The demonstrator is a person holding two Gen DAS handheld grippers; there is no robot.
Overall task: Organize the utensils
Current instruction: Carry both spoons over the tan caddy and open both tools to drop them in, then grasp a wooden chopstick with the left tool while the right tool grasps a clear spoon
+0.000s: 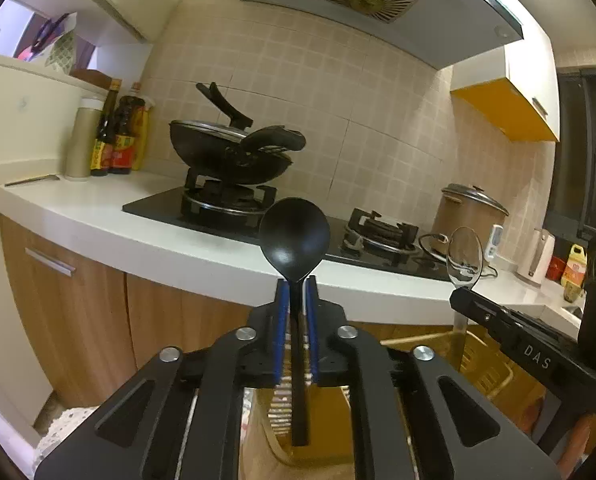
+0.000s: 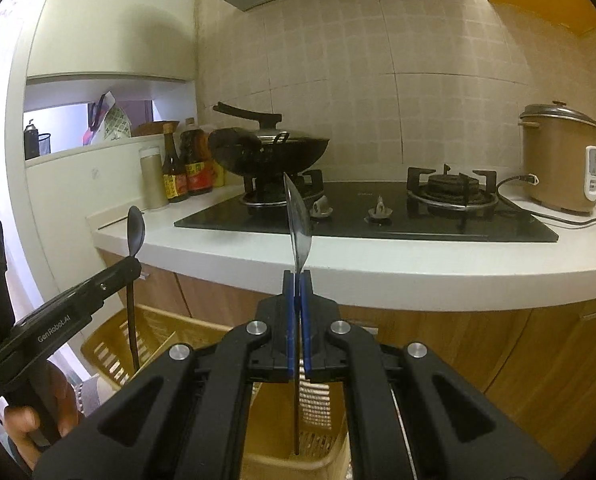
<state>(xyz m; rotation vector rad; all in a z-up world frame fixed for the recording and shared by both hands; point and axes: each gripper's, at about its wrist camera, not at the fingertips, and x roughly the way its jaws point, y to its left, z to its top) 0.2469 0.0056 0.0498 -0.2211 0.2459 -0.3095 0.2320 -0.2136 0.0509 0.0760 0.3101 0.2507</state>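
My left gripper [image 1: 296, 285] is shut on a black spoon [image 1: 294, 236], held upright with the bowl up; its handle hangs down over a yellow slotted basket [image 1: 485, 364]. My right gripper [image 2: 297, 278] is shut on a metal spoon [image 2: 298, 216], bowl up and edge-on, its handle reaching down into the yellow basket [image 2: 110, 352]. The metal spoon [image 1: 465, 254] and right gripper [image 1: 463, 292] show at the right in the left wrist view. The black spoon [image 2: 135, 232] and left gripper [image 2: 132, 264] show at the left in the right wrist view.
A white counter [image 2: 377, 268] runs ahead with a black gas hob [image 2: 377, 220]. A black wok with lid [image 2: 266, 148] sits on the left burner. Sauce bottles [image 2: 186, 164] stand at the left. A brown rice cooker [image 2: 557, 164] stands at the right. Wooden cabinet doors [image 1: 78, 300] lie below.
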